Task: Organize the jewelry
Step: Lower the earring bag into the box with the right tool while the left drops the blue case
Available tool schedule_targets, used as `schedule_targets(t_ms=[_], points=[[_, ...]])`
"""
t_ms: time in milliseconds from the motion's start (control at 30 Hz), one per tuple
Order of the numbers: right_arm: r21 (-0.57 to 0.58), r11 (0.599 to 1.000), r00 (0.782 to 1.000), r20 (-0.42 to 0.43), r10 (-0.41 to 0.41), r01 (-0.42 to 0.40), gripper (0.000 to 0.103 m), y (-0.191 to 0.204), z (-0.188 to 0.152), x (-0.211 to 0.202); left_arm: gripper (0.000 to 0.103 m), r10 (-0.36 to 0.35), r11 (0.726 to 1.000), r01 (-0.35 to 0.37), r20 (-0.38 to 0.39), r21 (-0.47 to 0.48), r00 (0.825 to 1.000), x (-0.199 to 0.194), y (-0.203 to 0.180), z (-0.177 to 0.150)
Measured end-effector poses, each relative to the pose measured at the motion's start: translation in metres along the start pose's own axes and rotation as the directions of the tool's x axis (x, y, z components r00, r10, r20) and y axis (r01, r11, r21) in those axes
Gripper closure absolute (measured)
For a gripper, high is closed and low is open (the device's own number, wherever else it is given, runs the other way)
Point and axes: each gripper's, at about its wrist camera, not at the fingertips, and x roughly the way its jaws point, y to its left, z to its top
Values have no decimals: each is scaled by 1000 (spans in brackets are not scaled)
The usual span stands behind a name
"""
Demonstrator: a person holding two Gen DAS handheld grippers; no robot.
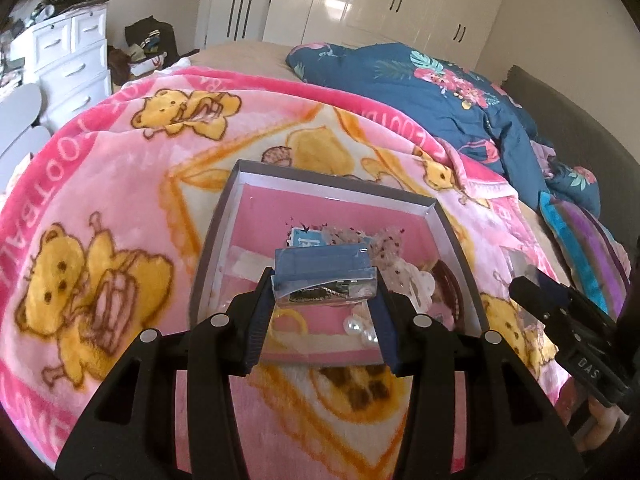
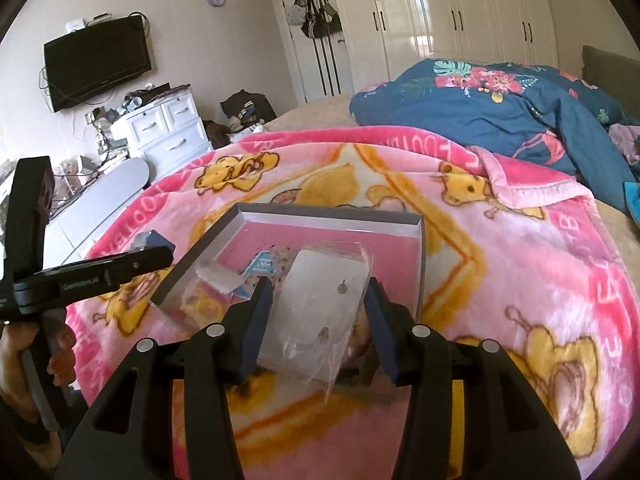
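A grey shallow box (image 1: 240,184) with a pink inside lies on the pink bear blanket and holds several jewelry pieces, among them pearls (image 1: 362,330) and a dark band (image 1: 448,280). My left gripper (image 1: 324,280) is shut on a small clear case with a blue lid (image 1: 322,266), held above the box's near half. My right gripper (image 2: 318,296) is shut on a clear plastic packet with a white card and two earring studs (image 2: 320,312), held over the box's (image 2: 332,216) near right part. The left gripper also shows in the right wrist view (image 2: 148,256), left of the box.
The pink bear blanket (image 1: 100,184) covers the bed. A crumpled blue floral duvet (image 1: 420,80) lies at the far right. A white drawer chest (image 2: 168,128) and a wall television (image 2: 96,60) stand to the left. White wardrobes (image 2: 460,12) line the back wall.
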Motion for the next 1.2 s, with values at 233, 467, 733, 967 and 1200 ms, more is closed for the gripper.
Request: schedule_targets(t_ms=[233, 467, 733, 967, 1200], points=[[11, 1000, 999, -44, -14, 14, 57, -7, 2, 34, 66, 3, 1000, -2, -43, 18, 999, 26, -5, -1], [26, 999, 994, -105, -43, 45, 57, -18, -7, 66, 66, 1, 999, 2, -90, 34, 996, 51, -11, -5], [45, 997, 990, -132, -55, 61, 55, -28, -9, 80, 66, 2, 999, 4, -133, 47, 991, 68, -13, -13], [71, 995, 991, -125, -53, 63, 51, -33, -7, 80, 63, 4, 999, 3, -137, 53, 991, 71, -15, -14], [82, 996, 996, -80, -41, 47, 35, -32, -3, 55, 61, 9, 998, -2, -120, 55, 993, 61, -16, -12]])
